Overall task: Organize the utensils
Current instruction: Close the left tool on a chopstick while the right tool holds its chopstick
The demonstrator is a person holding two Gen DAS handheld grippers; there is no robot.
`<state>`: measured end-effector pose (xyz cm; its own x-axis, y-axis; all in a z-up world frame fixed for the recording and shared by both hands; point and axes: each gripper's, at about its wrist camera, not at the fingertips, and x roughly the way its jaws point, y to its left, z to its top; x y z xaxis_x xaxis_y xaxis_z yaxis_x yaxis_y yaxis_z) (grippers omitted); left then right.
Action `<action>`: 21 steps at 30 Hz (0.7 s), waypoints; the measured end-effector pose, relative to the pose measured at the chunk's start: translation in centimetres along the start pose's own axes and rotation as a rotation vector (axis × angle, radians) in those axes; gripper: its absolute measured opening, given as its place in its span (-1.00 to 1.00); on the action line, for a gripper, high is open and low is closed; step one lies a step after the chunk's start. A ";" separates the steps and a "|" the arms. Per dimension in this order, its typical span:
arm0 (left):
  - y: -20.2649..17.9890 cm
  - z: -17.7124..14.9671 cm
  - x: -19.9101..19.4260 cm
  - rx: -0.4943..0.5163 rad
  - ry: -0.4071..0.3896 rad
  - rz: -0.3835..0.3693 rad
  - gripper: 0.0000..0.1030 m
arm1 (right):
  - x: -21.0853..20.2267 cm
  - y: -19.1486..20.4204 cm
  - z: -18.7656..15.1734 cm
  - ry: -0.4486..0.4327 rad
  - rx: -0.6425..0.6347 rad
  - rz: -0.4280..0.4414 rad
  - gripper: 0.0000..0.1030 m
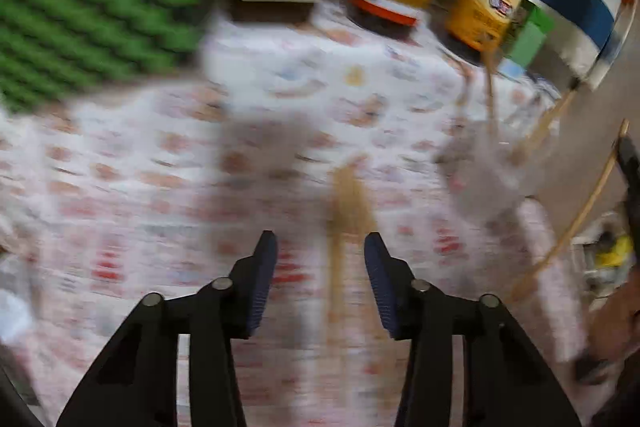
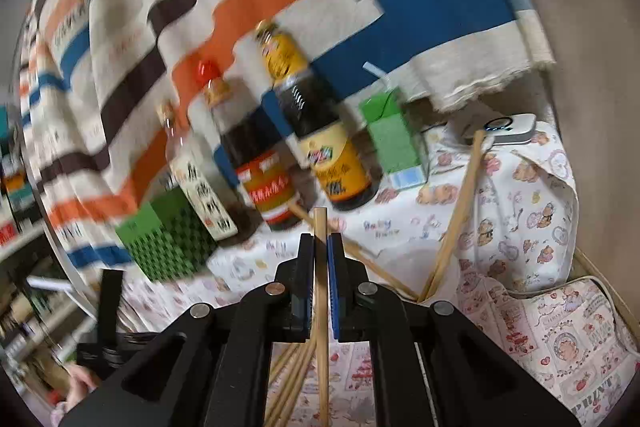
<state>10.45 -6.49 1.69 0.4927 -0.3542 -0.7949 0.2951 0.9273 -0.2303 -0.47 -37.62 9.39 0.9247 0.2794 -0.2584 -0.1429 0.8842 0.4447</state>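
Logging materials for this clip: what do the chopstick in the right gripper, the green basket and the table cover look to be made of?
Chopstick: probably bamboo or light wood, matte tan, clamped in the right gripper.
Green basket: likely moulded plastic, with a uniform colour and a woven lattice pattern.
Table cover: printed fabric, soft folds at the corner; cotton is a guess.

Past my right jaws I count three sauce bottles (image 2: 276,143) in a row, one green basket (image 2: 168,239) left of them, one green carton (image 2: 394,143) to their right, one chopstick (image 2: 320,287) between the pads and two chopsticks (image 2: 456,223) leaning right of them.
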 end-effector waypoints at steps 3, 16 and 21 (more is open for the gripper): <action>-0.4 1.1 1.9 -0.054 0.042 0.021 -0.68 | -1.4 -0.1 0.3 -0.058 -0.014 0.016 -0.85; 0.1 3.5 10.1 -0.001 0.120 0.122 -0.63 | -2.5 -0.2 -0.2 -0.101 -0.073 -0.059 -0.85; 0.3 3.5 10.7 0.027 0.112 0.093 -0.63 | -1.7 -1.2 -0.4 -0.075 -0.021 -0.062 -0.86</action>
<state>18.63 -10.38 -4.93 0.4250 -0.2496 -0.8701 0.2749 0.9514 -0.1386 -2.02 -39.03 8.97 0.9557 0.1961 -0.2194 -0.0916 0.9067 0.4116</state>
